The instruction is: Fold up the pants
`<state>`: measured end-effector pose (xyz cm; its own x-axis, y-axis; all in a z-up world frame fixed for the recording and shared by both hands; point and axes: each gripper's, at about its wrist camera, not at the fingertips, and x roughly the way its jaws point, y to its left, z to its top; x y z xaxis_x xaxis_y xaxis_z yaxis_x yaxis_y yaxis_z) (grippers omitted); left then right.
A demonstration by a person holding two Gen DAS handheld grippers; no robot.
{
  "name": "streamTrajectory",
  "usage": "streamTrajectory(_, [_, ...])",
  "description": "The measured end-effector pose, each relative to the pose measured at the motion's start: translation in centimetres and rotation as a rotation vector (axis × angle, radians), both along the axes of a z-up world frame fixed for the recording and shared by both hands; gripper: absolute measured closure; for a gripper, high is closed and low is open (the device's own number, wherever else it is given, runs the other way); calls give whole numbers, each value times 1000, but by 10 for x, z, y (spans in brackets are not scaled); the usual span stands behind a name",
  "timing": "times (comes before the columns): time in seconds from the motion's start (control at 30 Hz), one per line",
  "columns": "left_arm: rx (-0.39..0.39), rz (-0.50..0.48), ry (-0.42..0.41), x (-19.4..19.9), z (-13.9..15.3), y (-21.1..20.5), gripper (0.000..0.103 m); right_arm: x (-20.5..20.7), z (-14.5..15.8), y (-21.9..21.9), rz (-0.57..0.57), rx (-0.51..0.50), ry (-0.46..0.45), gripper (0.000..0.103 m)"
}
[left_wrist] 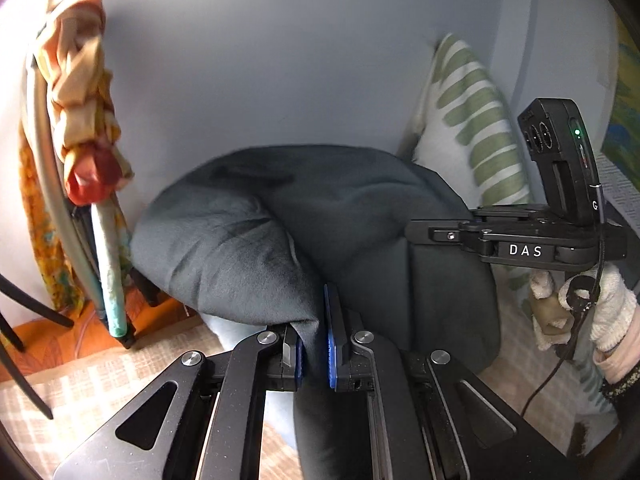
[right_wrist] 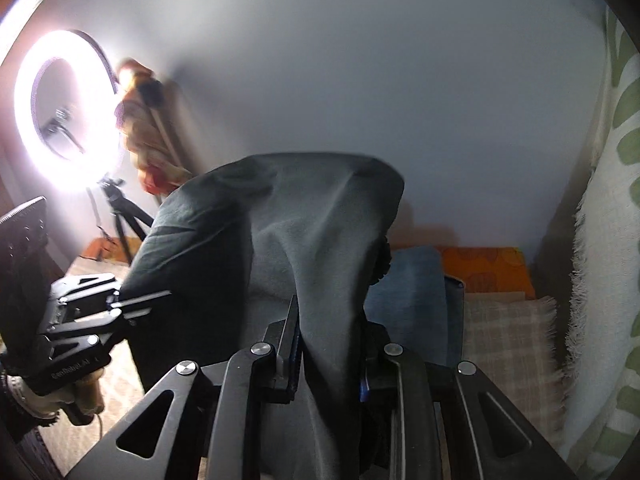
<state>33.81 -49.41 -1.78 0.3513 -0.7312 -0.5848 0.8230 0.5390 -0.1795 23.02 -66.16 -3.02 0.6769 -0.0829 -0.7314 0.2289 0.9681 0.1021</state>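
Dark grey pants (left_wrist: 248,240) hang lifted in the air between both grippers. My left gripper (left_wrist: 316,354) is shut on a bunched edge of the pants, cloth pinched between its blue pads. My right gripper (right_wrist: 328,360) is shut on another edge of the pants (right_wrist: 304,216), which drape up and over its fingers. The right gripper also shows at the right of the left wrist view (left_wrist: 416,234), its tips buried in the cloth. The left gripper shows at the left of the right wrist view (right_wrist: 160,294), gripping the pants' far side.
A green-striped white pillow (left_wrist: 472,136) leans on the grey wall at right. A bright ring light (right_wrist: 64,100) on a tripod and tied orange curtains (left_wrist: 76,92) stand at left. A blue folded cloth (right_wrist: 412,300) and a checked blanket (right_wrist: 508,328) lie below.
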Motion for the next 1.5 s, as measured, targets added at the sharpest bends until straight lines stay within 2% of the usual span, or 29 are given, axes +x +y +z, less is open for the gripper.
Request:
streamTrajectory(0.1, [28, 25, 11, 8, -10, -1, 96, 1, -9, -13, -61, -38, 7, 85])
streamTrajectory(0.23, [84, 68, 0, 12, -16, 0, 89, -4, -11, -30, -127, -41, -2, 77])
streamTrajectory(0.3, [86, 67, 7, 13, -16, 3, 89, -7, -9, -29, -135, -56, -1, 69])
streamTrajectory(0.37, [87, 79, 8, 16, -15, 6, 80, -9, -8, -25, -134, -61, 1, 65])
streamTrajectory(0.43, [85, 81, 4, 14, -14, 8, 62, -15, -7, -21, -138, -65, 5, 60])
streamTrajectory(0.47, [86, 77, -1, 12, -12, 11, 61, -16, -6, -18, -141, -66, 6, 57])
streamTrajectory(0.53, [97, 82, -26, 7, -8, 14, 52, -21, -2, -13, -155, -77, 0, 36])
streamTrajectory(0.63, [104, 104, -98, -3, 3, 17, 37, -30, 8, -1, -167, -77, -23, 28])
streamTrajectory(0.67, [102, 116, -116, -7, 8, 21, 35, -34, 10, 0, -170, -78, -27, 23])
streamTrajectory(0.73, [100, 134, -119, -12, 14, 27, 27, -41, 15, 9, -187, -104, -28, 17])
streamTrajectory(0.93, [75, 144, -92, -31, 27, 51, 25, -66, 32, 32, -208, -115, -56, 11])
streamTrajectory(1.07, [60, 143, -96, -48, 35, 67, 23, -84, 43, 56, -228, -158, -76, 0])
streamTrajectory(1.23, [57, 139, -99, -72, 44, 87, 23, -99, 52, 88, -202, -171, -80, 0])
streamTrajectory(1.5, [9, 146, -122, -115, 65, 126, 21, -127, 69, 139, -202, -174, -123, 0])
